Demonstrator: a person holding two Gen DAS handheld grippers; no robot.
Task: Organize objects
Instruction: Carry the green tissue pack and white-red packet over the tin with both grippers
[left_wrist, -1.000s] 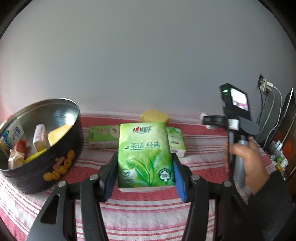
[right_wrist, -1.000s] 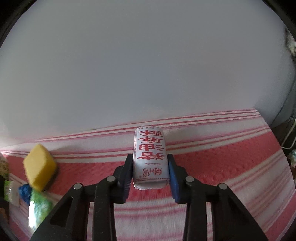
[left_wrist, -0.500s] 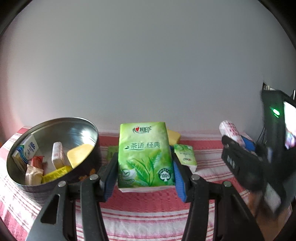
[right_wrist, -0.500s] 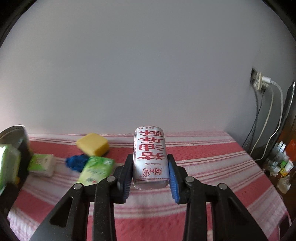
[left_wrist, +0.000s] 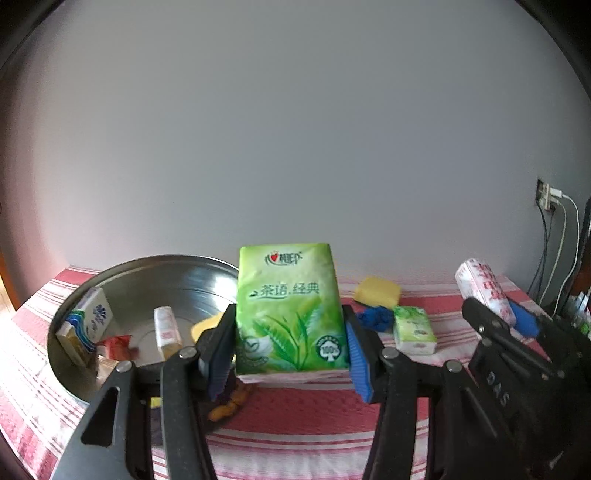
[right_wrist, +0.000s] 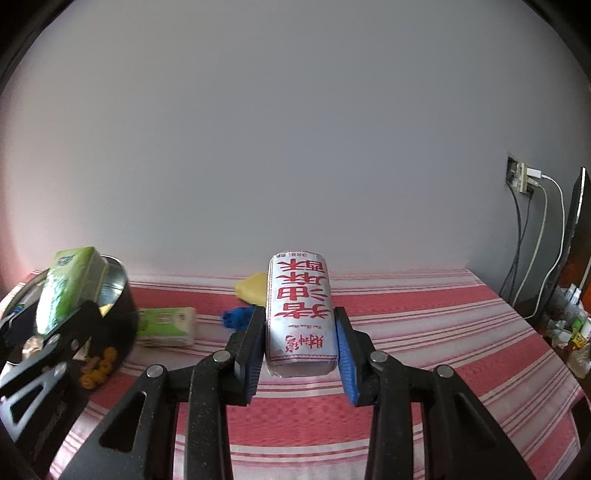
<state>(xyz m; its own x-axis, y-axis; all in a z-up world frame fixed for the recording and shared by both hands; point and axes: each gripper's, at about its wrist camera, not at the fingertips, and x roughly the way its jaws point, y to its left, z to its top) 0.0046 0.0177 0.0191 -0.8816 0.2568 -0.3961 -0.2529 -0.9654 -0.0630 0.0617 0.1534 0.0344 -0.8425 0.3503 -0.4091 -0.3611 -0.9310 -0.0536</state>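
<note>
My left gripper (left_wrist: 286, 350) is shut on a green tissue pack (left_wrist: 290, 306), held above the table next to the round metal tin (left_wrist: 155, 280). The tin holds several small packets (left_wrist: 168, 328). My right gripper (right_wrist: 300, 343) is shut on a white roll with red characters (right_wrist: 300, 314), held above the striped cloth. The right gripper and its roll (left_wrist: 484, 290) also show at the right of the left wrist view. The left gripper with its green pack (right_wrist: 70, 288) shows at the left of the right wrist view, by the tin (right_wrist: 118, 295).
On the red striped cloth (right_wrist: 406, 314) lie a small green tissue pack (left_wrist: 413, 330), a yellow block (left_wrist: 376, 291) and a blue crumpled item (left_wrist: 375, 319). A wall socket with cables (right_wrist: 524, 181) and clutter stand at the far right.
Both grippers have swung left and closer to the tin while keeping their loads. The tin now lies just behind the left gripper's green pack.
</note>
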